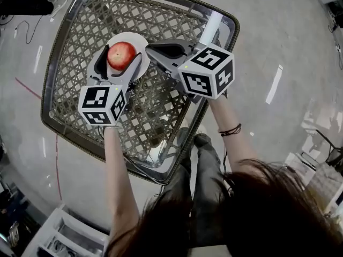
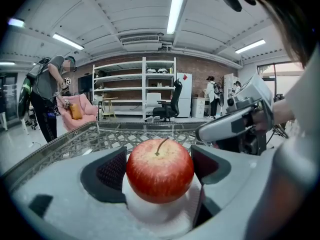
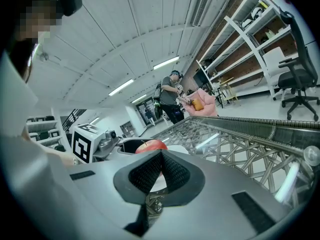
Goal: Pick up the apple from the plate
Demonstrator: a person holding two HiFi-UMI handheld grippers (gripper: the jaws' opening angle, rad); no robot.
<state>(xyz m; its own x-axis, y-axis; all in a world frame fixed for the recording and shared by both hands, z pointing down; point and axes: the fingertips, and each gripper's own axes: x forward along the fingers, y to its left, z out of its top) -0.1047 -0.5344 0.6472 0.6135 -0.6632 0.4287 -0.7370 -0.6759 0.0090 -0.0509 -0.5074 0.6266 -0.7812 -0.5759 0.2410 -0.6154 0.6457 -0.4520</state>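
A red apple (image 1: 121, 55) stands upright on a small white plate (image 1: 135, 37) on the lattice-topped table (image 1: 171, 20). My left gripper (image 1: 121, 58) reaches in from the near side. Its two dark pads press the apple's left and right sides, so it is shut on the apple (image 2: 160, 170), which rests on the plate (image 2: 167, 220). My right gripper (image 1: 153, 48) hovers just right of the plate, shut with nothing in it. In the right gripper view its pads (image 3: 150, 171) meet in a point, and the apple (image 3: 151, 145) shows beyond them.
The table's metal rim (image 1: 51, 74) runs all round the woven top. The person's legs and shoes (image 1: 195, 143) stand at the near edge. In the background are shelves (image 2: 145, 86), an office chair (image 2: 167, 106) and people standing about.
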